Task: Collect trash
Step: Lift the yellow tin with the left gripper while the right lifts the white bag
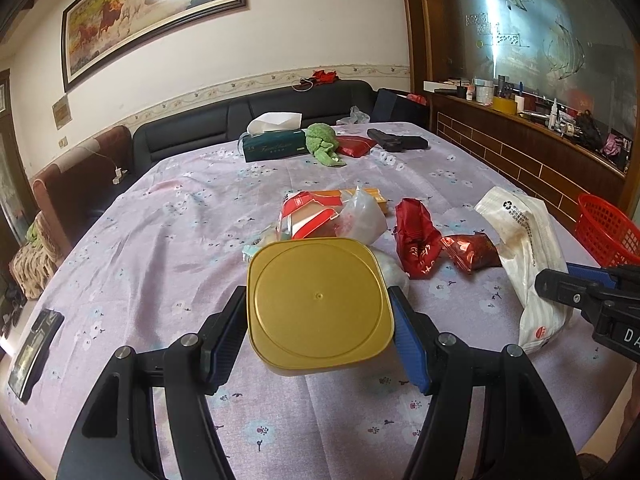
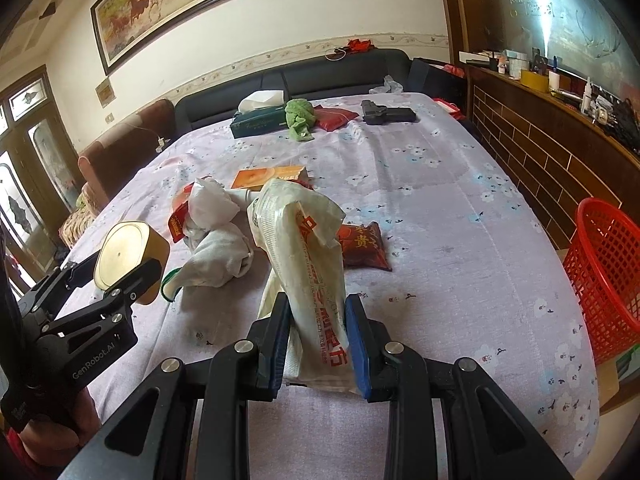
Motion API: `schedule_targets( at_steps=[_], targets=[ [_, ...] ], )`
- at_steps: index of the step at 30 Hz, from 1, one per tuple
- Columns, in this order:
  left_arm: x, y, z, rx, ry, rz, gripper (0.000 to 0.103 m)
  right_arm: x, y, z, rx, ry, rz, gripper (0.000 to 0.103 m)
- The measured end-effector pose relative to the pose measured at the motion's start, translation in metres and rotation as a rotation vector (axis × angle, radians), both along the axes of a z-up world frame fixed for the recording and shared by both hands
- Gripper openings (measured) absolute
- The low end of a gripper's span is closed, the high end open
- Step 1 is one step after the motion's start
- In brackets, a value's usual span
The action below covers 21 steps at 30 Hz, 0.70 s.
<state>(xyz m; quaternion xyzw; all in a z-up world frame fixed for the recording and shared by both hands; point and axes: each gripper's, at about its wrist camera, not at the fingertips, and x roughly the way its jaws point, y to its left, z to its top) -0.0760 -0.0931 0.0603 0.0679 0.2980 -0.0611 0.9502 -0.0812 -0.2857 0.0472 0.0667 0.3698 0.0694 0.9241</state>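
The left tongs [image 1: 320,336] are clamped on a stiff gold lid [image 1: 318,300], taken by opposite edges; the right tongs [image 2: 318,340] pinch a light, crushable white wrapper [image 2: 308,256]. Both are held above the table [image 2: 460,216] near its front edge, and a firm hold at the bunched middle is judged safest for the slippery wrapper.

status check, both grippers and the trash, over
Left gripper shut on square gold plastic tub. Right gripper shut on crumpled white wrapper. Red mesh basket at table edge, path clear.
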Motion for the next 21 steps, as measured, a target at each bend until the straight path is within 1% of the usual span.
schedule_targets(
  at_steps=[10, 21],
  targets=[
    [-0.005, 0.005, -0.001, 0.003, -0.004, 0.000, 0.066, -0.004, 0.005, 0.005, -0.008, -0.006, -0.006, 0.030],
    [-0.017, 0.010, 0.004, 0.001, -0.027, 0.004, 0.067, -0.015, 0.010, 0.011, -0.018, -0.023, -0.002, 0.030]
  ],
)
